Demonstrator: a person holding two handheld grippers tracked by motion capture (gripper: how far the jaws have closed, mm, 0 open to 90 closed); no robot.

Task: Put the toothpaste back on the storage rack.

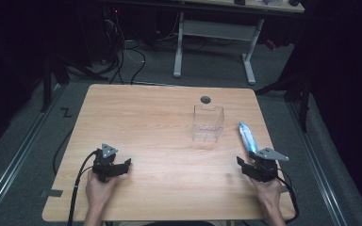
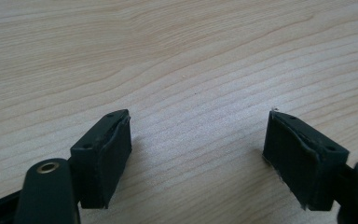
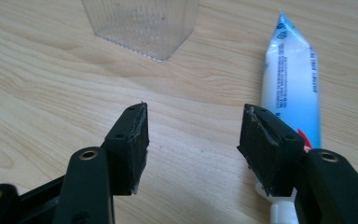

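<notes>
A blue and white tube (image 1: 247,137) lies on the wooden table (image 1: 151,122) near its right edge. In the right gripper view the tube (image 3: 292,81) runs away past the right jaw, its white cap end low by that jaw. My right gripper (image 1: 256,167) (image 3: 193,140) is open just short of the tube's near end, with only bare wood between its pads. A clear plastic box (image 1: 208,123) (image 3: 142,23) stands upright left of the tube. My left gripper (image 1: 114,165) (image 2: 200,144) rests open at the table's front left, nothing between its pads.
A round grey hole cover (image 1: 205,99) sits in the table behind the box. Beyond the table stand a white desk frame (image 1: 212,42) and loose cables (image 1: 122,52) on the dark floor. Cables trail from both grippers over the front edge.
</notes>
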